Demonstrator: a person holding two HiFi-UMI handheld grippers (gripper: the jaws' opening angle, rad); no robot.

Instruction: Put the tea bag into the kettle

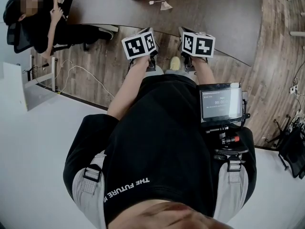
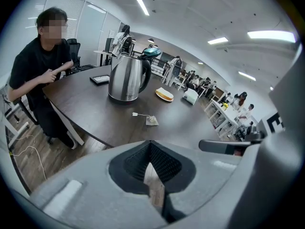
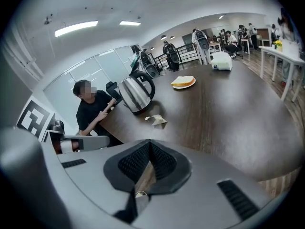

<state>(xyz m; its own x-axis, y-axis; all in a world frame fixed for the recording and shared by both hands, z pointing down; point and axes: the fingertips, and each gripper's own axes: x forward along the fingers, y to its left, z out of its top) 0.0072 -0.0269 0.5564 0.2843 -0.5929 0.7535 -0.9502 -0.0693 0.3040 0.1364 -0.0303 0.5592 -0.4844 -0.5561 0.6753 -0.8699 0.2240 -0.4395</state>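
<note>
A steel kettle (image 2: 127,78) (image 3: 137,94) with a black handle stands on the dark table (image 2: 95,118). The tea bag (image 2: 151,120) (image 3: 158,120) (image 1: 162,5), with its string and tag, lies flat on the table in front of the kettle. Both grippers are held short of the table's near edge, over the wooden floor. My left gripper (image 2: 151,168) (image 1: 139,46) is shut with nothing in it. Beside it my right gripper (image 3: 145,168) (image 1: 198,44) is also shut and holds nothing. In the head view the marker cubes hide the jaws.
A person (image 2: 40,70) (image 3: 93,109) sits at the table's left end beside the kettle. Beyond the kettle are a plate with bread (image 2: 164,95) (image 3: 183,81), a white bundle (image 3: 220,61) and a black tablet (image 2: 100,79). Cables (image 1: 76,73) lie on the floor.
</note>
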